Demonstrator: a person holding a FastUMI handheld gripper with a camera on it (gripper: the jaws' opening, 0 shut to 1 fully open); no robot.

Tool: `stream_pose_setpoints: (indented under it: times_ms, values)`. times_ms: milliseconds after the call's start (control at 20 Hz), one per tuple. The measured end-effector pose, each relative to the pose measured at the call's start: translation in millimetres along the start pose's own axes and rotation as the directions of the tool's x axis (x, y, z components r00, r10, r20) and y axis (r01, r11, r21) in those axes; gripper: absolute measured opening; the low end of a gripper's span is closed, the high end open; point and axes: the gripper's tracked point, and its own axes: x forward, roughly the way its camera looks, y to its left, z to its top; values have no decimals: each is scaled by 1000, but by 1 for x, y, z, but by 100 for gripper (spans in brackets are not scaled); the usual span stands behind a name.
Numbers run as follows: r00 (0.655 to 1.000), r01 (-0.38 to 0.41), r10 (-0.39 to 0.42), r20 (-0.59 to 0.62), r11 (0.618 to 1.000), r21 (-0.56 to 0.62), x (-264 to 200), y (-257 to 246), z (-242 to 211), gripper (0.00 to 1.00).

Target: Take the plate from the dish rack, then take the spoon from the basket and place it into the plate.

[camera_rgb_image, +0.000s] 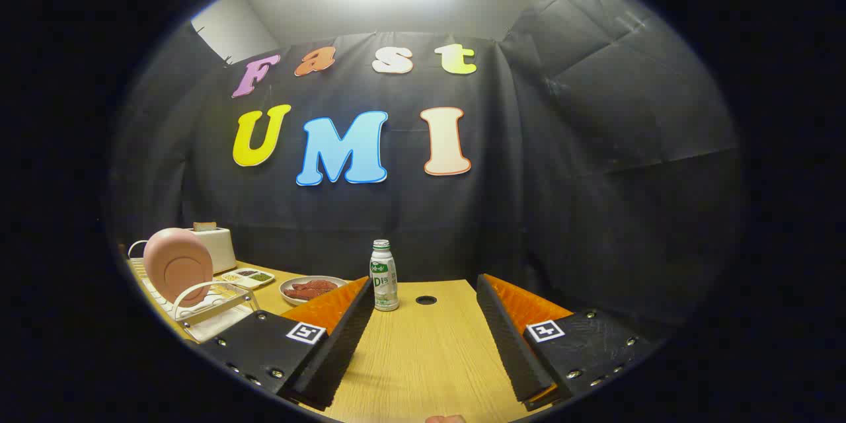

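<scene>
Gripper [423,287]: fingers [344,337] spread wide, nothing between them, above bare desk.
Desk [429,357]: light wood; a small round hole [426,300] lies ahead, between the fingers.
Plate [177,264]: pink, round, lower left of the frame; stands on edge in the rack, leaning slightly, its face turned toward the camera and a little right.
Rack [211,307]: white wire, on the desk's left end, beside the left finger.
Spoon, basket: cannot tell them apart from here.
Bottle [384,275]: white with green label, upright, long axis vertical, just beyond the left fingertip.
Dish [310,289]: shallow, holds reddish food, between rack and bottle.
Tray [248,277]: small, white, divided, behind the rack.
Toaster [213,246]: white, behind the plate, against the wall.
</scene>
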Motion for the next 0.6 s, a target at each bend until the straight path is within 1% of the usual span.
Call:
stream_pose_setpoints:
  times_ms: [250, 350, 600]
  values:
    - [999, 14, -15, -37, 1000, -2, -34, 9, 30, 95]
    - [999, 14, -15, -36, 1000, -25, -46, 16, 40, 95]
    - [998, -21, 20, -68, 1000, -22, -66, 50, 62, 95]
